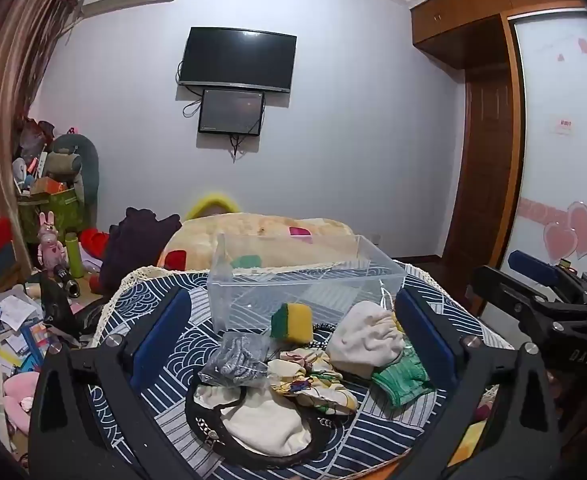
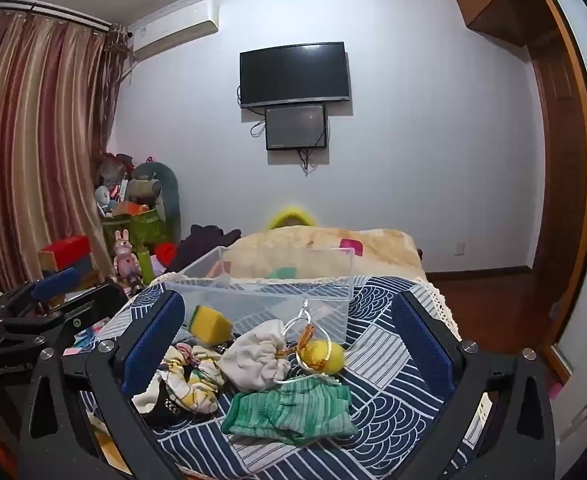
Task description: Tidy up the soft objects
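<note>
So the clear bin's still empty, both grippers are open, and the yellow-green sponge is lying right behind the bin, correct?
Not quite: the sponge lies in front of the clear bin, on the near side with the pile of soft things, not behind it. The left wrist view shows this best. The rest holds: the bin has nothing inside, and the left gripper and right gripper are both open.

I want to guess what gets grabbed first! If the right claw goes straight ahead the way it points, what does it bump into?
Probably the white drawstring pouch, lying between the open right claw fingers. The clear plastic box sits behind it. Depth is hard to judge here.
</note>
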A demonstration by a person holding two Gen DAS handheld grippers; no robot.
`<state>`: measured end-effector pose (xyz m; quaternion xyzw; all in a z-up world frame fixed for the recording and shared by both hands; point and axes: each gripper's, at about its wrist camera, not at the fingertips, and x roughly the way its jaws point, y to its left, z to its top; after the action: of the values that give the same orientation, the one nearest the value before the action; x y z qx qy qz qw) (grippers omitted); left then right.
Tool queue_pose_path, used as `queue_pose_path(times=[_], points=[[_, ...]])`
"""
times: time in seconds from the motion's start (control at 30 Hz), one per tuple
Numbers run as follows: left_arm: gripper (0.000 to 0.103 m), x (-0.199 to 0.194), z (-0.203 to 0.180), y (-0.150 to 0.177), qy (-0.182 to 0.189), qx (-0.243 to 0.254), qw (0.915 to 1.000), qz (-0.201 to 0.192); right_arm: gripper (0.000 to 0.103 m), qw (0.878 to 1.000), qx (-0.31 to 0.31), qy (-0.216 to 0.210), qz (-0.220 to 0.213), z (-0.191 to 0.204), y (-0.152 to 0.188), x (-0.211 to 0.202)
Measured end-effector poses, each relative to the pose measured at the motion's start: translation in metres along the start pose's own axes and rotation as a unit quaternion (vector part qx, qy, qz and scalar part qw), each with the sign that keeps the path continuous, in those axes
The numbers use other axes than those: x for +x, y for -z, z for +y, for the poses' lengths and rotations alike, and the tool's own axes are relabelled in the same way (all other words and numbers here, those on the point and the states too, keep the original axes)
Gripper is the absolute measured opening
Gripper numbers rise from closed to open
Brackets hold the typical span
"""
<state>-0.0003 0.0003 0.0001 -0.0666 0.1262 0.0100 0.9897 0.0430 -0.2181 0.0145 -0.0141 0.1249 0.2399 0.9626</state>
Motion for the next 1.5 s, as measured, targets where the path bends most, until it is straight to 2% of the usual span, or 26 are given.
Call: queue_pose_path(times=[0.03, 0.27, 0.37, 0.43, 1.5], points=[[0.103, 0.001, -0.001, 0.000, -0.003, 0.011, 0.9999, 0.005, 0.103, 1.000, -0.001, 0.001, 0.001, 0.000, 0.000, 0.000], [0.103, 0.003, 0.005, -0.009, 0.007, 0.008, 0.9999, 0.010, 0.103, 1.000, -0.002, 0.001, 0.005, -0.001, -0.001, -0.001], [0.103, -0.014, 0.008, -0.022, 0.006, 0.011, 0.9999, 0.003, 0.103, 1.000, 0.000, 0.000, 0.003, 0.000, 0.000, -0.001], [0.103, -0.006, -0.005, -0.007, -0.002, 0.022, 0.9997, -0.002, 0.103, 1.000, 0.001, -0.001, 0.002, 0.002, 0.001, 0.001], [0.103, -0.011, -0.009, -0.005, -0.004, 0.027, 0.9995, -0.017, 0.103, 1.000, -0.005, -0.006, -0.012, 0.004, -0.005, -0.009]])
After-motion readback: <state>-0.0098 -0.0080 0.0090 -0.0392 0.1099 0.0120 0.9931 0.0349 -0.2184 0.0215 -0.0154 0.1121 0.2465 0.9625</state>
